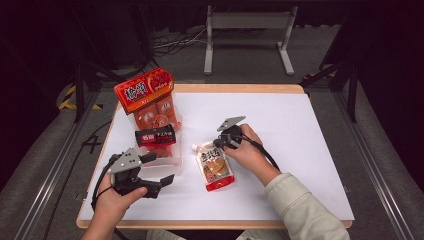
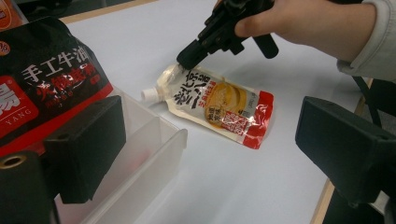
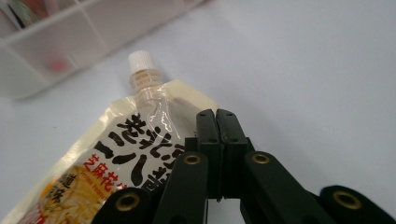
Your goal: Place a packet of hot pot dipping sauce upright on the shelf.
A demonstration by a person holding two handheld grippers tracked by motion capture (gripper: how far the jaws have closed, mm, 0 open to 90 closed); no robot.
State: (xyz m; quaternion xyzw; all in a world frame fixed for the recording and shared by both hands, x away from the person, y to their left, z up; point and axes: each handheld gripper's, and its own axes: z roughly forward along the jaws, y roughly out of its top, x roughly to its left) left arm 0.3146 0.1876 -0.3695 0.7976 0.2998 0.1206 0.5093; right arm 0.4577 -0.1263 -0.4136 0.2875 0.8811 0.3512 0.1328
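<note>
High view: the right gripper (image 1: 218, 142) is pressing down at the top edge of one spouted sauce pouch (image 1: 216, 167) lying flat on the table (image 1: 300, 150). The left gripper (image 1: 159, 172), jaws spread and empty, is hovering beside one clear bin (image 1: 172, 162) holding two packets.

Left gripper view: its wide jaws are framing the pouch (image 2: 219, 106), which is lying beyond them, under the right gripper (image 2: 183, 60).

Right gripper view: the jaws are meeting tip to tip over the pouch's (image 3: 93, 168) upper corner, just beside the white cap (image 3: 140, 60); whether film is pinched, I cannot tell. Gripping the seam below the spout, squarely, would probably be lifting it best.
</note>
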